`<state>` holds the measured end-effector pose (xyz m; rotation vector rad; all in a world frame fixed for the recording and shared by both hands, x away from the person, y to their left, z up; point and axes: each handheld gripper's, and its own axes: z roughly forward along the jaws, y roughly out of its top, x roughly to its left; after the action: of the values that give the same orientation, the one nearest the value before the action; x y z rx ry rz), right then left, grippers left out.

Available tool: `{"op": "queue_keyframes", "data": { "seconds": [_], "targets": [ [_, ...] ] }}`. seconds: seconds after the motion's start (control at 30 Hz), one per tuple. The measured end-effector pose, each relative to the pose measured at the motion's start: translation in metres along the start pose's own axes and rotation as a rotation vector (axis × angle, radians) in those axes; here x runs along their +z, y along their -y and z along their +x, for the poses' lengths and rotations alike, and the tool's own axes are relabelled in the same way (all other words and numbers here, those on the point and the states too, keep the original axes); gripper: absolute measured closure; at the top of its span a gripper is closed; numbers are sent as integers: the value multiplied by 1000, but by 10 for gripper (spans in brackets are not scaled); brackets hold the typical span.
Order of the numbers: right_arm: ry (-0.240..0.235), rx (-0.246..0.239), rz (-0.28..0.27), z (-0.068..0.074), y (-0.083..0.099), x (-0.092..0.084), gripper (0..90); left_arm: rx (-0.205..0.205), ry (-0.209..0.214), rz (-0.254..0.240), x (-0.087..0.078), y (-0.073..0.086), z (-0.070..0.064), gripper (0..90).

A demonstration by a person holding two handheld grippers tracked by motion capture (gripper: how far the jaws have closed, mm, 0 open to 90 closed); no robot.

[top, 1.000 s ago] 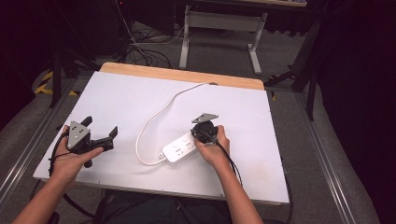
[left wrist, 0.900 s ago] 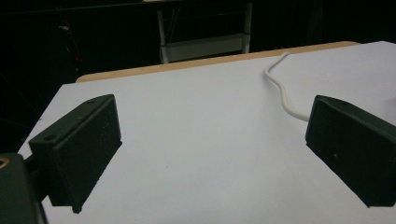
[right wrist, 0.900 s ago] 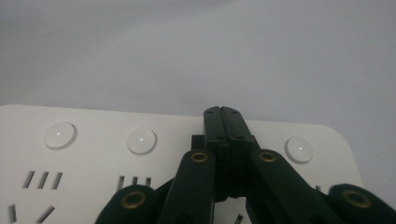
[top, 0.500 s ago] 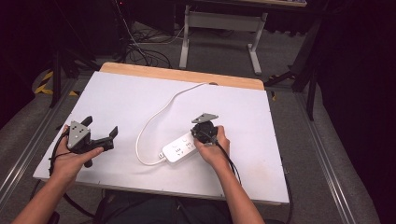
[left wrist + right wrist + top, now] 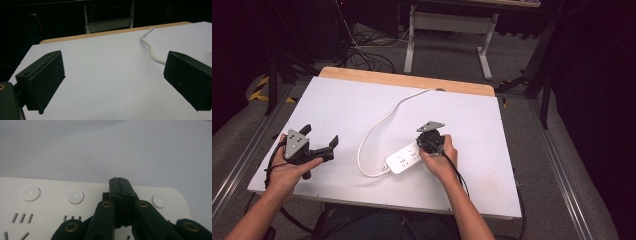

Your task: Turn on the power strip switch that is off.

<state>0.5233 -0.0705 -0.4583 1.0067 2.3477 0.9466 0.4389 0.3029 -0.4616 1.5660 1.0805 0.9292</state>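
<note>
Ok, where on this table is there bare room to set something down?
The table is bare right of the power strip out to its edge, and between the white cable and the left hand-held gripper. The far left corner is free too. It is crowded where the right hand-held gripper sits shut over the strip.

No readable text anywhere.

The power strip [image 5: 50, 205] carries only plain round buttons and socket slots, with no lettering or brand that can be made out in the right gripper view; in the high view its markings are too small to read. The white counter [image 5: 337, 110] bears no label, number or sign.
</note>
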Motion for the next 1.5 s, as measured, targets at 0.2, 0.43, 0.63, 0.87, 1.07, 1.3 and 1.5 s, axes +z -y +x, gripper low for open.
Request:
{"op": "queue_keyframes", "data": {
  "seconds": [0.2,0.43,0.63,0.87,1.07,1.3,1.5],
  "targets": [
    [16,8,-67,-3,3,-4,900,-1,4,2,1,0,0,39],
    [24,1,-144,-3,0,-15,900,2,7,0,2,0,-1,39],
    [24,25,-180,-9,-1,-26,900,0,10,6,3,-1,-1,39],
    [20,46,-213,-16,0,-39,900,-3,8,0,2,-1,-1,39],
    [23,56,-258,-23,3,-52,900,-6,5,-1,2,0,0,39],
    [31,74,-307,-35,9,-67,900,-9,2,0,2,0,0,39],
    [33,105,-364,-49,22,-86,900,-5,2,2,1,-1,0,39]
  ]
}}
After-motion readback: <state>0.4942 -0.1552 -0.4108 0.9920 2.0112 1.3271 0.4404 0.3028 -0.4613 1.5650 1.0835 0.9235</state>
